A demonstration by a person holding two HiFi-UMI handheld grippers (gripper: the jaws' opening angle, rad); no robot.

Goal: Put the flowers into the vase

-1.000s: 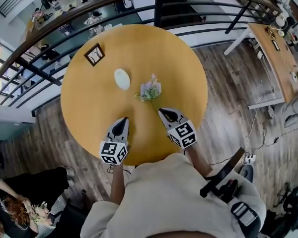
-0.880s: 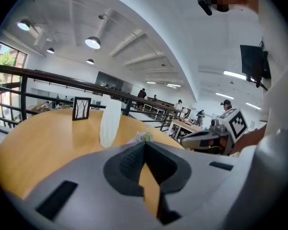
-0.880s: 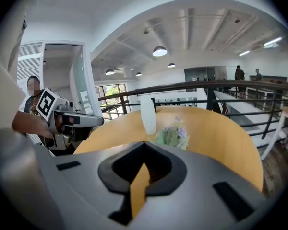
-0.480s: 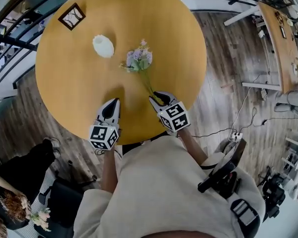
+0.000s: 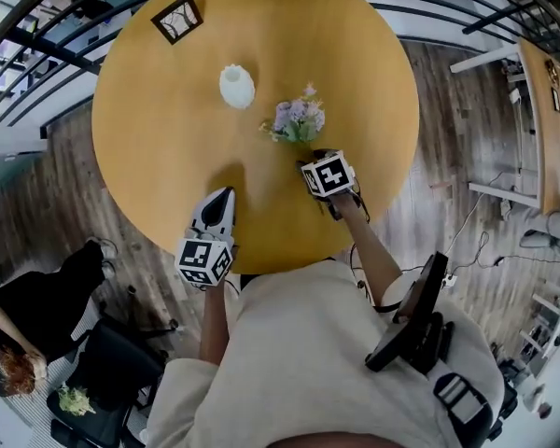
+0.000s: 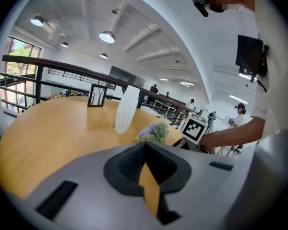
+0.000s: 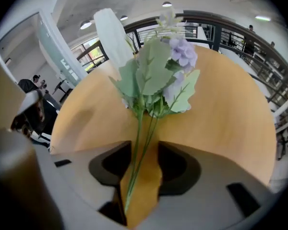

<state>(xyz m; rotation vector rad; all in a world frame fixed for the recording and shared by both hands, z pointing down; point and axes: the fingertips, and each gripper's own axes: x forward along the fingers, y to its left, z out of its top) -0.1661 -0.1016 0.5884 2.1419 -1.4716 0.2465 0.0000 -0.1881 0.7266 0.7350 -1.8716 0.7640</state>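
Only in right gripper view, flowers (image 7: 156, 75) clamped by stems in right hand-held gripper (image 7: 144, 146); left hand-held gripper (image 6: 145, 150) closed.

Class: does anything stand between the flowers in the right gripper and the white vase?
Nothing visible does. The right gripper holds the flowers by their stems; only bare table lies between them and the vase. The picture frame sits beyond the vase, and the left gripper is off to the side.
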